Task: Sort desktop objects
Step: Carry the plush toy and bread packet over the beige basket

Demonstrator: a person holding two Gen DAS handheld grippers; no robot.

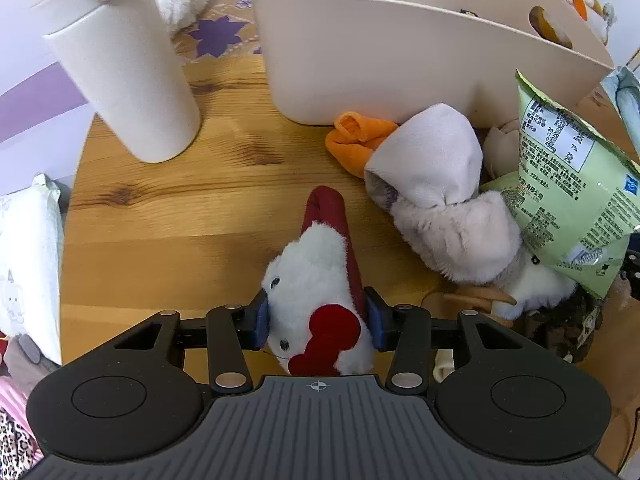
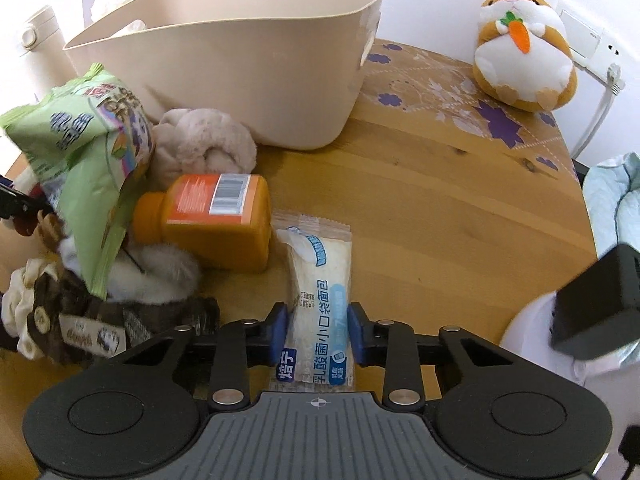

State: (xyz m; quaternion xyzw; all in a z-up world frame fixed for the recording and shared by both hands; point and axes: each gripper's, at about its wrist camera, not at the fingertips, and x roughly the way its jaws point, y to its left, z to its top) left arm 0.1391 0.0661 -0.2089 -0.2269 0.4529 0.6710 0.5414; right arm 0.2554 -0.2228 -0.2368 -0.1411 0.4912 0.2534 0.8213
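On a round wooden table point(image 1: 168, 208), two hand-held tongs work a cluttered desktop; in the left wrist view the left gripper point(image 1: 318, 318) sits at lower centre of the frame, its blue pads point(image 1: 261, 320) pressed against both sides of a white chicken plush point(image 1: 316, 292) with a red comb and wattle, the jaws narrowed to the toy's width and holding it. A tall white flask point(image 1: 120, 60) stands at upper left; a beige basket point(image 1: 400, 60) fills the upper centre and right, with packets partly visible inside. Just below the basket wall, at centre right, lies a grey-white plush with an orange beak point(image 1: 432, 184), touching a green snack bag point(image 1: 572, 184) that leans over it at the right edge; a white tissue pack point(image 1: 28, 264) shows at the left edge.

In the right wrist view the right gripper point(image 2: 317, 330) occupies lower centre, its jaws partly open on either side of a clear-wrapped bread packet point(image 2: 320, 280) lying flat on the table; whether the pads actually touch the wrapper cannot be told. Just left of the packet an orange bottle point(image 2: 212, 220) lies on its side, resting against the snack bag and a heap of plush; the basket stands behind at upper centre. At upper right a brown-and-white hamster plush point(image 2: 524, 48) clutching a carrot sits on the table's far edge, well apart from the pile.
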